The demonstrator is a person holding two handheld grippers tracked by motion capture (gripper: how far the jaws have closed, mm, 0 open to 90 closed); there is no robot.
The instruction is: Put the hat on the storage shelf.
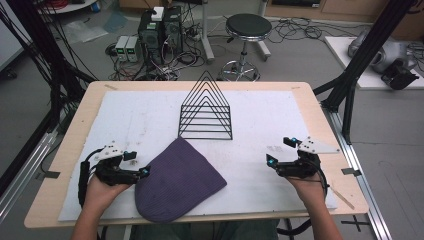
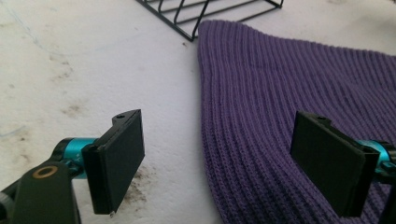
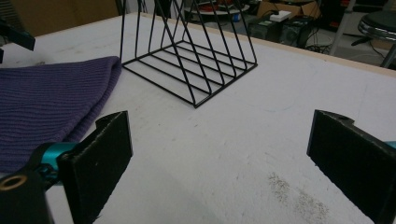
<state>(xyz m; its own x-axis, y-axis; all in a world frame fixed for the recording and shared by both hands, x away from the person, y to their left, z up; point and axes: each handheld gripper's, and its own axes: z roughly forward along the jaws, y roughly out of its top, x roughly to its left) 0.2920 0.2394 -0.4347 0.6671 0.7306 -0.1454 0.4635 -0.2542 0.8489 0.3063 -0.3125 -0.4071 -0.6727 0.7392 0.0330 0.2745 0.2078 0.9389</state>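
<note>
A purple knitted hat (image 1: 175,180) lies flat on the white mat, near the table's front edge and left of centre. Behind it stands a black wire rack (image 1: 205,112) with triangular dividers. My left gripper (image 1: 138,164) is open at the hat's left edge. In the left gripper view the hat (image 2: 289,84) runs between the jaws of the left gripper (image 2: 222,163): one jaw is over bare mat, the other over the knit. My right gripper (image 1: 280,151) rests open at the front right with nothing between its jaws. The right gripper view shows that gripper (image 3: 224,163), the hat (image 3: 46,102) and the rack (image 3: 187,60).
A white mat (image 1: 280,115) covers most of the wooden table (image 1: 75,130). Black frame posts (image 1: 360,65) rise at the table's right and left sides. On the floor behind stand a round stool (image 1: 247,30) and computer towers (image 1: 160,30) with cables.
</note>
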